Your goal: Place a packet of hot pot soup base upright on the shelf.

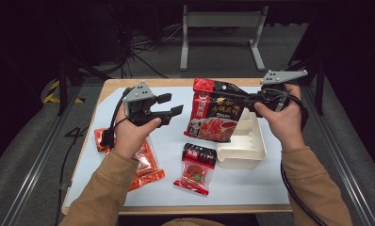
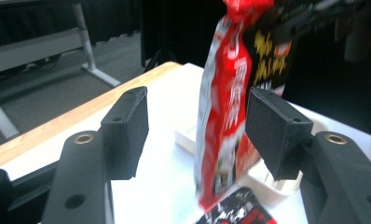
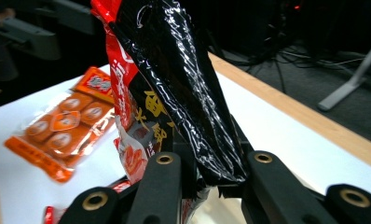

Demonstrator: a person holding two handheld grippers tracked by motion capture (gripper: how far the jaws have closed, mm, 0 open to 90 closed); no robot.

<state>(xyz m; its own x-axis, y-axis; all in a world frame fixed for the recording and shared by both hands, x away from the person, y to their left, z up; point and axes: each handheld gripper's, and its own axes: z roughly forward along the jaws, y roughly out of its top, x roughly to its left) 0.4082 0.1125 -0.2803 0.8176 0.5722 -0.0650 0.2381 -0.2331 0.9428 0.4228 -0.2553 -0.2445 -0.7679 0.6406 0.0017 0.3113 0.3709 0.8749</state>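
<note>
Right jaws clenched on the big sauce pouch; left jaws released, apart from it.

In the left gripper view the left gripper (image 2: 195, 135) has its pads spread and empty, the pouch (image 1: 216, 115) hanging upright ahead at twelve o'clock, long axis vertical, over the white tray (image 1: 244, 146). The right gripper (image 1: 251, 100) pinches the pouch's upper corner at about two o'clock. A small red packet (image 1: 195, 169) lies nearer on the bench (image 1: 251, 188), the orange snack pack (image 1: 145, 162) under the left forearm.

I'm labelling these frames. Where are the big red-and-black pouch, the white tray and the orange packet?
big red-and-black pouch (image 1: 214, 117): high view, printed front.
white tray (image 1: 244, 157): high view, near rim.
orange packet (image 3: 62, 128): right gripper view, middle.
</note>
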